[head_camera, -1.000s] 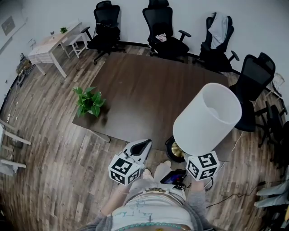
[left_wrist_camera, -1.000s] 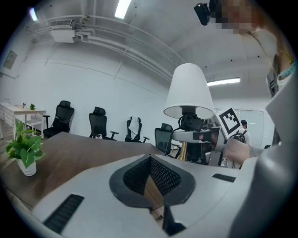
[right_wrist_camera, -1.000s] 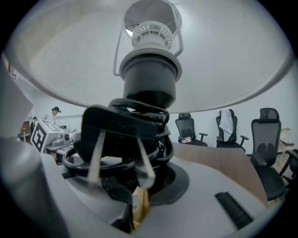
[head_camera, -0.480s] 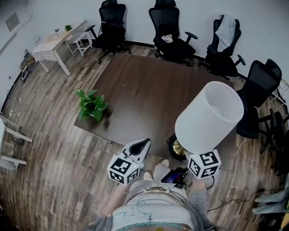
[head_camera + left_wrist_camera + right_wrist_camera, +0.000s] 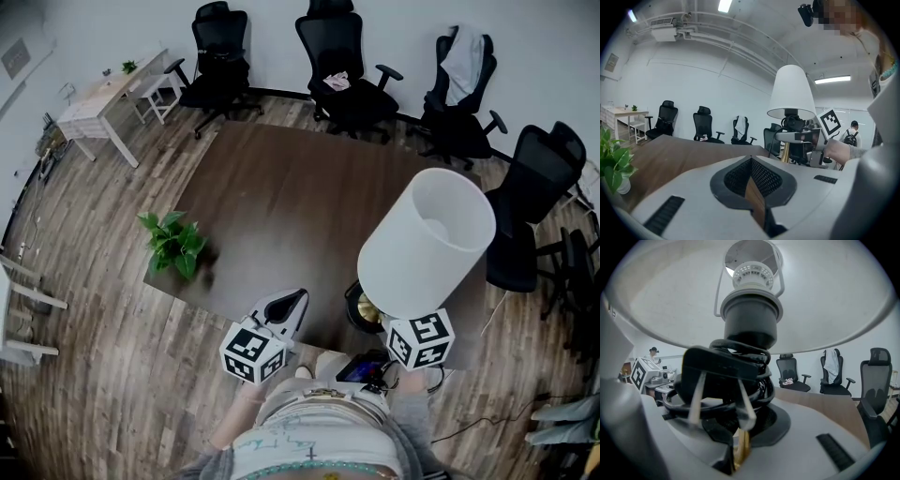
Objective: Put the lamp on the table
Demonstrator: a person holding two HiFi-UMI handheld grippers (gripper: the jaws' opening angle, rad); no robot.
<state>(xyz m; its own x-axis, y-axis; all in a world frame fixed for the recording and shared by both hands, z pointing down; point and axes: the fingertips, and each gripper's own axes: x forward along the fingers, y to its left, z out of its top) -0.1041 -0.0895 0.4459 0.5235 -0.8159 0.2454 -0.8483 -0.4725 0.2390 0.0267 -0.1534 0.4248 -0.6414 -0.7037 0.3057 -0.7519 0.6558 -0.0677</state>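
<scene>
The lamp has a big white shade (image 5: 427, 246) and a brass base (image 5: 362, 309), which shows at the near edge of the dark brown table (image 5: 300, 197). My right gripper (image 5: 739, 447) is shut on the lamp's thin brass stem, just under a coiled black cable and plug (image 5: 723, 373); its marker cube (image 5: 419, 339) shows below the shade. The left gripper (image 5: 292, 304) is shut and holds nothing, pointing at the table's near edge, to the left of the lamp. From the left gripper view the shade (image 5: 790, 91) stands upright at the right.
A potted green plant (image 5: 171, 244) sits on the table's left corner. Black office chairs (image 5: 342, 56) line the far and right sides of the table. A small light desk (image 5: 98, 94) stands far left. The floor is wood planks.
Both grippers and the lamp have come closer to the table; its near edge and the plant now lie lower in the head view. Neither gripper's jaws changed.
</scene>
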